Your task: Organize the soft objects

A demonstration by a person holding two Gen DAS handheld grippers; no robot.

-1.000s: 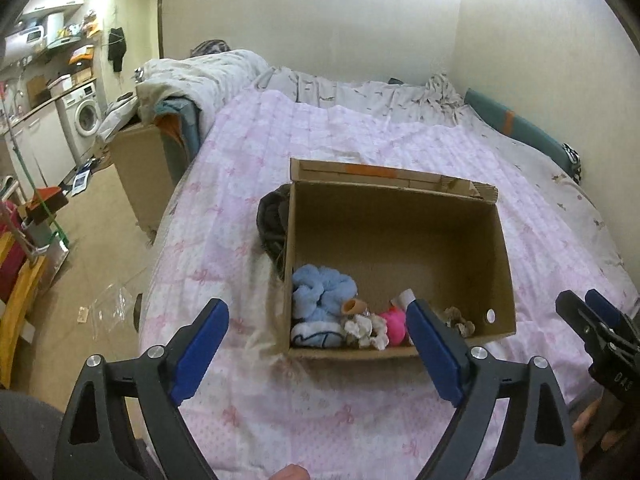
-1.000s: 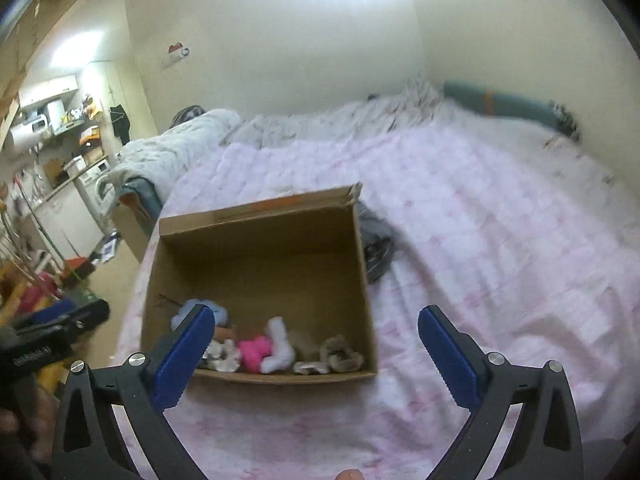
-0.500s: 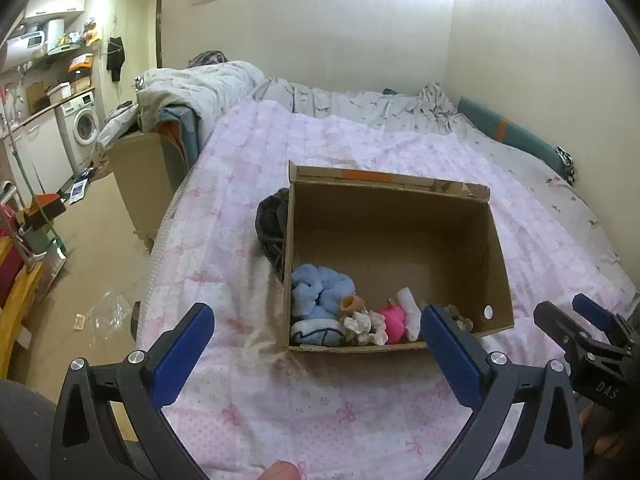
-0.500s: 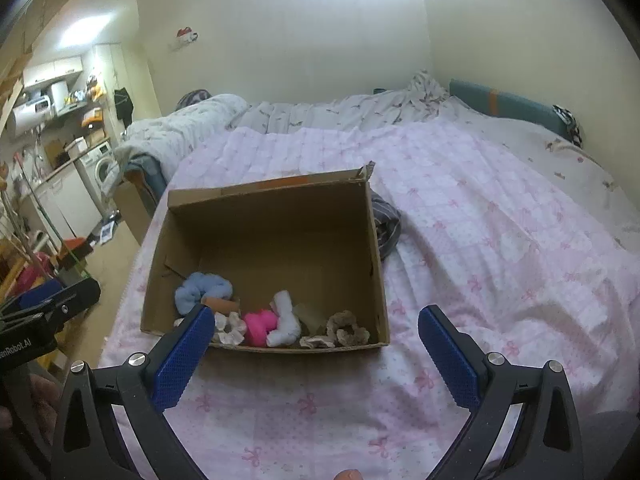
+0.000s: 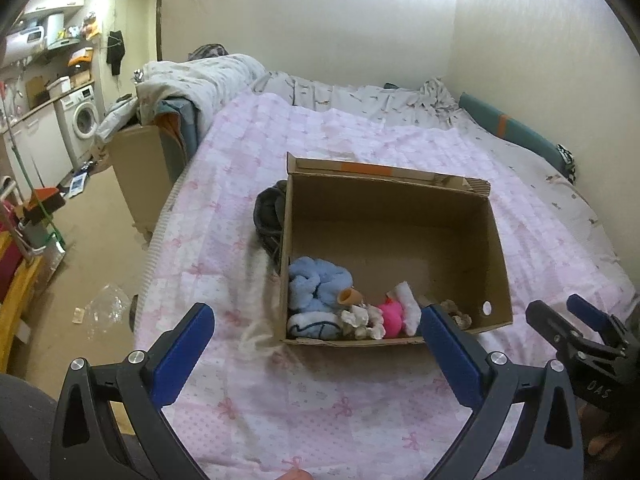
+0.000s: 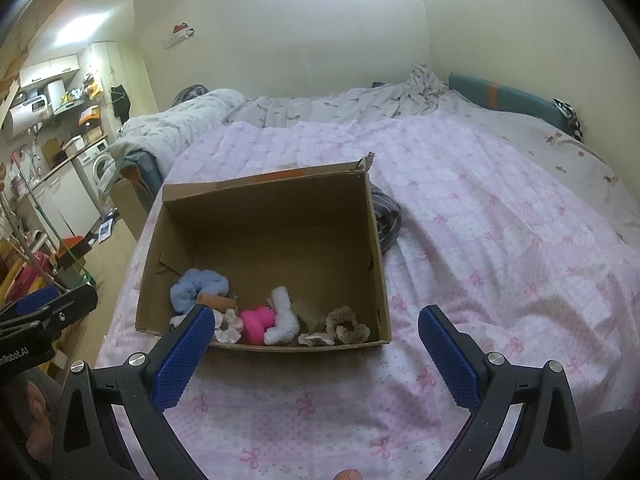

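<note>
An open brown cardboard box [image 5: 394,256] stands on the bed, on a pink quilt with a printed bow pattern [image 5: 320,400]. The soft things lie in a row along the near wall of the box: a light blue fluffy cloth bundle [image 5: 316,286] in the left corner, then a small orange-brown tube-shaped piece [image 6: 218,301], a cream crocheted scrunchie [image 6: 230,326], a bright pink plush piece [image 6: 256,322], a white fluffy roll [image 6: 282,318] and, to the right, a beige crocheted scrunchie [image 6: 346,322]. The back half of the box floor is bare. A dark grey crumpled garment [image 5: 270,216] lies on the quilt, touching the outside of the left wall of the box.

The left gripper with blue pads [image 5: 316,338] is held above the quilt just before the box; its two fingers stand wide apart and hold nothing. The right gripper with blue pads [image 6: 312,338] is in the same posture, also spread apart and empty, near the front wall of the box.

In the right wrist view the body of the left gripper carries white writing that reads about "nRobot.AI"; the beginning is cut off. In the left wrist view the right gripper shows small white characters, upside down, which I cannot read with certainty.

A white front-loading washing machine [image 5: 82,118] stands far back on the left.
</note>
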